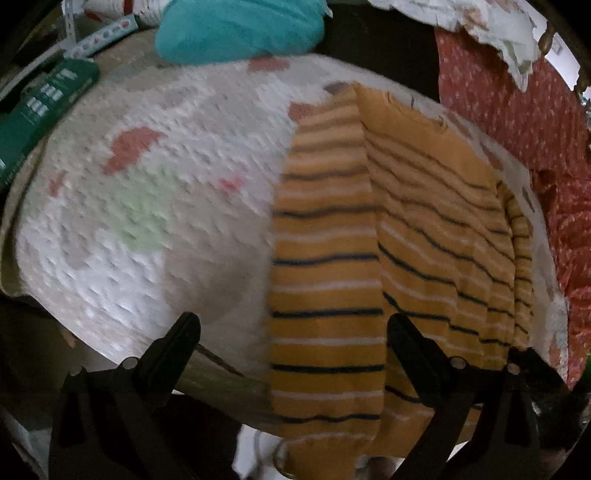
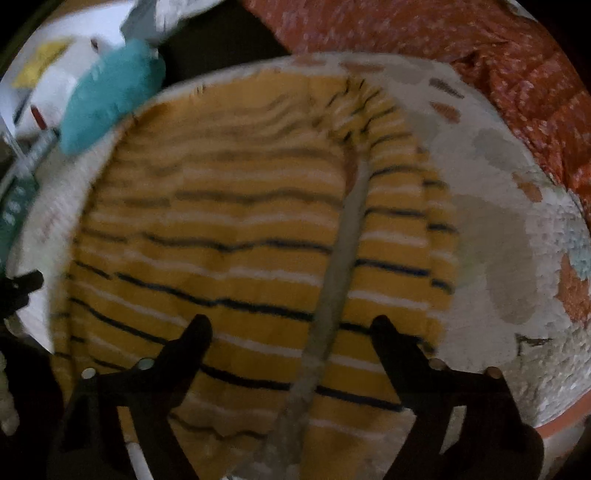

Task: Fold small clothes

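Hovering both tools released — left tool (image 1: 293, 326), right tool (image 2: 291, 328) — I see the striped garment (image 2: 221, 236) folded on the quilted mat (image 1: 147, 206).

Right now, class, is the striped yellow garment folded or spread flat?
Partly folded. On the patterned mat, the striped garment shows a strip doubled over its left side in the left wrist view; other layers cannot be told.

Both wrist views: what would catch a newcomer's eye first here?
The mustard-yellow striped garment, banded in white and dark blue, lies spread on a white patterned quilt and fills the right wrist view. A teal cloth sits bunched at the quilt's far edge, and an orange-red dotted fabric lies heaped on the right. The left gripper and right gripper both stand open above the garment.
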Demonstrator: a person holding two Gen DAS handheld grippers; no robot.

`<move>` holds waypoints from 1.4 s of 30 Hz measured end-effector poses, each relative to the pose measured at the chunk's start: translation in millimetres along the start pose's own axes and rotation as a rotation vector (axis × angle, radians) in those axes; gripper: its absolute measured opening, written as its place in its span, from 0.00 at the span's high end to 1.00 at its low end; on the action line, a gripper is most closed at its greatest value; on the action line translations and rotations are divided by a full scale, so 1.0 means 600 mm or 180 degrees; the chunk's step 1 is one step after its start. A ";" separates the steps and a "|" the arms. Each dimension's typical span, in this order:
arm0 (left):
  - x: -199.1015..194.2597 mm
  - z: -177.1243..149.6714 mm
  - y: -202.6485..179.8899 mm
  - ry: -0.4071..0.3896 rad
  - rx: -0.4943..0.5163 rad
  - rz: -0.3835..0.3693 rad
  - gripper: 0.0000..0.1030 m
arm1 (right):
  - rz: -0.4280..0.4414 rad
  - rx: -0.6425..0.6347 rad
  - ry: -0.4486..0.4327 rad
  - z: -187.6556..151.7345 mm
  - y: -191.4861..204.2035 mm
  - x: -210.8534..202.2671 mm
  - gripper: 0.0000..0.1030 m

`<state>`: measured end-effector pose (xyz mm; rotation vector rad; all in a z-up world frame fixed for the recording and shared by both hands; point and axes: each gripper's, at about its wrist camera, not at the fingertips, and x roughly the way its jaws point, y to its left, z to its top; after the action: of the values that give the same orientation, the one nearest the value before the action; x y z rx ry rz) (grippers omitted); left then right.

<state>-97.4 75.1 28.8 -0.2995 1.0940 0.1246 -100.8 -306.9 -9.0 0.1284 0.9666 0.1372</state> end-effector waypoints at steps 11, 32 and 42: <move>0.029 0.019 0.020 0.0287 -0.0416 -0.0421 0.02 | 0.0002 0.1057 0.0138 0.035 -0.173 -0.002 0.35; 0.043 0.019 0.009 0.0334 -0.0307 -0.0503 0.02 | -0.0840 0.0523 -0.0243 0.189 -0.240 -0.044 0.87; 0.051 0.021 -0.001 0.0368 -0.0209 -0.0457 0.02 | -0.1802 0.0843 -0.0139 0.262 -0.411 0.012 0.50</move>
<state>-72.5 76.9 7.2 -0.4476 1.1804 0.0153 47.6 -555.6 31.5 0.0957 0.9413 -0.5134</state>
